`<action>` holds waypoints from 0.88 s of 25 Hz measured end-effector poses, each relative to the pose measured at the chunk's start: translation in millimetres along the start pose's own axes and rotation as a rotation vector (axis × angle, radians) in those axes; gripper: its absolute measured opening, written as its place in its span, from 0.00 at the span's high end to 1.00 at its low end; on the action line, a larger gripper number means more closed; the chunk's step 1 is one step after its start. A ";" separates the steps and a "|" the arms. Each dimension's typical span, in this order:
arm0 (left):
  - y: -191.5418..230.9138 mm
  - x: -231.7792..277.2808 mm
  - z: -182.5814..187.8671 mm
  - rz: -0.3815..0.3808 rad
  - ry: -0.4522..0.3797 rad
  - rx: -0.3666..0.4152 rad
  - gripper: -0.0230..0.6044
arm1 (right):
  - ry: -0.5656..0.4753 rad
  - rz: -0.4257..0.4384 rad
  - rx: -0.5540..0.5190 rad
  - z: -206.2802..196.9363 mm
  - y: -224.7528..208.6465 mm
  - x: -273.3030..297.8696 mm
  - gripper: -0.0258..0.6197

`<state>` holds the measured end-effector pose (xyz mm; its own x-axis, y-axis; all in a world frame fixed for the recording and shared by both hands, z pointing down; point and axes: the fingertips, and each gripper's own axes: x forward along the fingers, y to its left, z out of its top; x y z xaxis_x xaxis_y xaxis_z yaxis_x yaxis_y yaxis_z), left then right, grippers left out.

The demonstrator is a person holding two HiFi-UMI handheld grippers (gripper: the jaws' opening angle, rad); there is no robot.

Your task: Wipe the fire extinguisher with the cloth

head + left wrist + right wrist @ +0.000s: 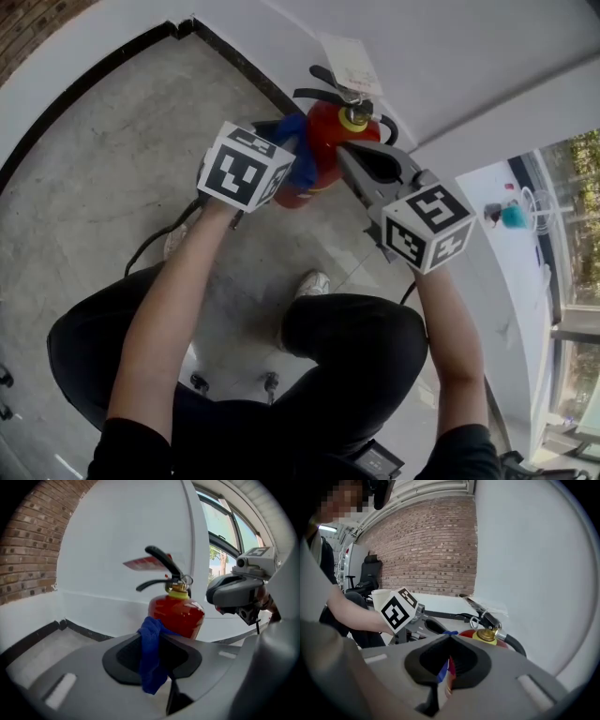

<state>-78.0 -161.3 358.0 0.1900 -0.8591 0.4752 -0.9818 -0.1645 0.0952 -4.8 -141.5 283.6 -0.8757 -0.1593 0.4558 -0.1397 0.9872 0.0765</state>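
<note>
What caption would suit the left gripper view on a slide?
Left gripper pinching a blue cloth in front of a red fire extinguisher by a white wall.

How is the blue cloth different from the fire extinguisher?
The cloth is blue; the extinguisher is red. The cloth hangs limp, pinched in the left claw; the extinguisher stands upright on the floor. The cloth is much smaller. Both are near the white wall.

Red fire extinguisher [323, 141] by white wall [450, 56], blue cloth [300, 155] at left tool [281, 141], right tool [354, 159] opposite.
</note>
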 end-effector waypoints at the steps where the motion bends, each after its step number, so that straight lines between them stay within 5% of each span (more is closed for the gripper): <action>1: -0.7 4.6 -11.1 -0.003 0.015 -0.012 0.80 | 0.011 0.007 0.001 -2.8 0.6 1.5 0.96; 12: 5.0 51.4 -103.1 0.020 0.106 -0.129 0.80 | 0.261 0.267 -0.109 -75.1 55.0 40.1 0.96; 16: 7.7 68.9 -138.6 0.032 0.140 -0.176 0.80 | 0.379 0.357 -0.036 -130.1 64.0 60.5 0.96; 22: 6.5 97.8 -196.4 0.037 0.248 -0.187 0.80 | 0.399 0.341 0.048 -181.6 65.2 78.6 0.96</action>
<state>-65.1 -151.2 576.9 0.1713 -0.7148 0.6780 -0.9748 -0.0232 0.2218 1.1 -90.3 485.4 -0.6320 0.1913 0.7510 0.0933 0.9808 -0.1712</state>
